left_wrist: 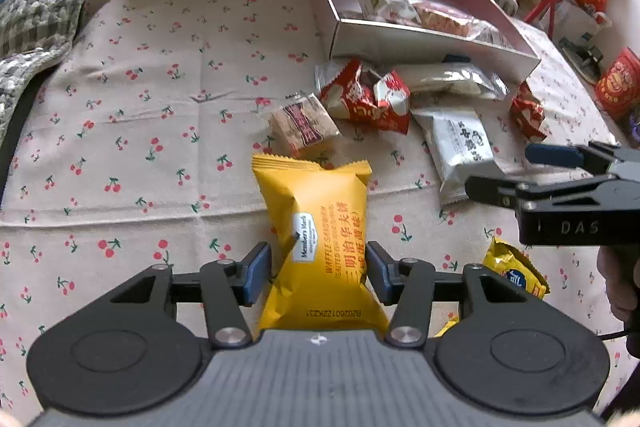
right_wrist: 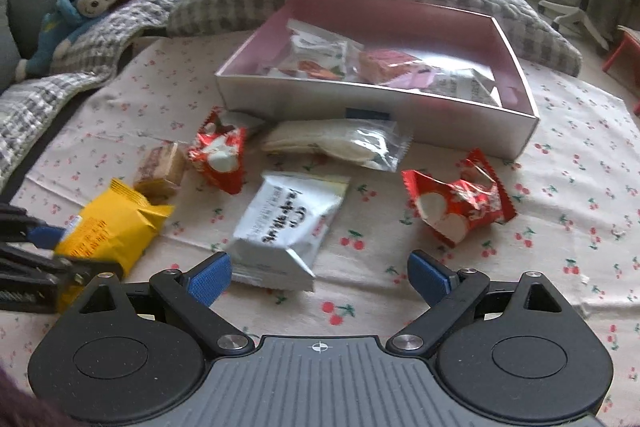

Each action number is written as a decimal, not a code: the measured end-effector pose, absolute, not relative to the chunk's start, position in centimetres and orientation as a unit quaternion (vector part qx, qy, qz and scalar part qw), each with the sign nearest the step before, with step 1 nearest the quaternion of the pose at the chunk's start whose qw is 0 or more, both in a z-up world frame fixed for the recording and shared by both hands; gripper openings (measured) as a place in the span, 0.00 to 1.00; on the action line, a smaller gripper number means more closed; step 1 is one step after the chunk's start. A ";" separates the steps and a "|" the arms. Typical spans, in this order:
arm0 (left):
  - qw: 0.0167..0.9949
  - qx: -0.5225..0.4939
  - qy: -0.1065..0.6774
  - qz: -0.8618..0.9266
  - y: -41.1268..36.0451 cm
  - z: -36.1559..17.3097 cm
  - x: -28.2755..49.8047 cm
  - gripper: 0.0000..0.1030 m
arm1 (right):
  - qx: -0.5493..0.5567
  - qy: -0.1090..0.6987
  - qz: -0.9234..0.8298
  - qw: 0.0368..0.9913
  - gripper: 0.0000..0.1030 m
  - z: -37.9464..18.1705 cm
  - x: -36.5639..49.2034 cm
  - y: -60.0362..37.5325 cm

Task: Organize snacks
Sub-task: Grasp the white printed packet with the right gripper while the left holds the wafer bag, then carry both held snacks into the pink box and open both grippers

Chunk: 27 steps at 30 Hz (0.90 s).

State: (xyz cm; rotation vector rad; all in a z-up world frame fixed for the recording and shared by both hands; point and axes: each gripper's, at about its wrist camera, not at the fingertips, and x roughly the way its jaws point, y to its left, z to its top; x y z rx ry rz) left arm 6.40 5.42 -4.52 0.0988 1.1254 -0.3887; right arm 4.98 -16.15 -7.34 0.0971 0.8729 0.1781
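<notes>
Between the blue pads of the left gripper (left_wrist: 318,277) sits a yellow waffle packet (left_wrist: 320,243), its long axis running straight away from the tongs toward the far side; the right pad touches its edge, the left shows a sliver of gap, so I cannot tell whether it is truly gripped. Puffy, crinkled foil, orange lettering. To its far right waits the pink-lined box (left_wrist: 436,45), already holding a few snacks. Empty and spread wide, the right gripper (right_wrist: 320,277) hangs just near a white packet (right_wrist: 286,227).
</notes>
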 end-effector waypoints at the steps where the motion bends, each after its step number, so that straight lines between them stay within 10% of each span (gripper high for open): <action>1: 0.825 0.049 0.532 -0.184 5.3 -4.6 6.4 0.47 | 0.050 0.419 0.088 0.902 0.93 -7.3 5.1 -16.0; 11: 0.824 0.067 0.536 -0.169 4.7 -4.9 6.4 0.43 | 0.026 0.396 0.100 0.912 0.91 -7.7 6.1 -13.6; 18: 0.825 0.061 0.536 -0.170 4.9 -4.8 6.3 0.37 | -0.038 0.380 0.097 0.919 0.53 -8.2 5.8 -12.4; 27: 0.824 0.031 0.540 -0.169 5.8 -4.1 6.4 0.35 | -0.010 0.391 0.107 0.914 0.45 -7.3 5.7 -13.5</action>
